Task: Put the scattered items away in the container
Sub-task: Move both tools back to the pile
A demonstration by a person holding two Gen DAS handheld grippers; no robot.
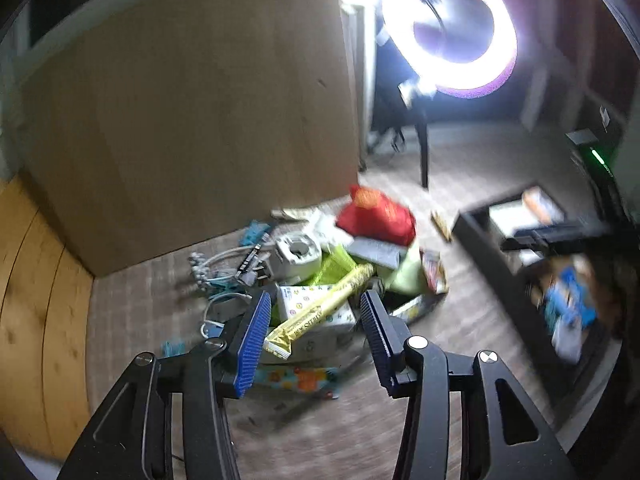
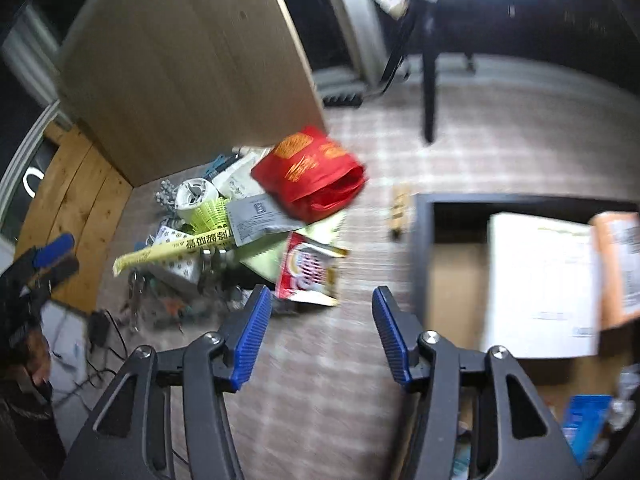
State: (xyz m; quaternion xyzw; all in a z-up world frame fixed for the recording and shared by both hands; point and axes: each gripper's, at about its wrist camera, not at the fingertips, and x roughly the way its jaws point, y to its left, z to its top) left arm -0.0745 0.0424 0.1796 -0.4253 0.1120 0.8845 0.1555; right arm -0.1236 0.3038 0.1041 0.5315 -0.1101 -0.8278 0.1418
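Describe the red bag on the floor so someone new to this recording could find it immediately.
Start at the big pale wooden panel standing on the checked carpet; a heap of clutter lies at its foot. The red bag tops that heap at the end nearer the dark container. It alone is bright red with gold print.

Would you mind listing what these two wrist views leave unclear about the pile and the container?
- Container, right wrist view: its right and near sides run off the picture edge, so how full it is stays unknown.
- Container contents, left wrist view: smeared by motion blur; only a blue packet stands out.
- Yellow packet, left wrist view: its print is too blurred to read.
- Pile bottom, both views: covered by the red bag and other packets.
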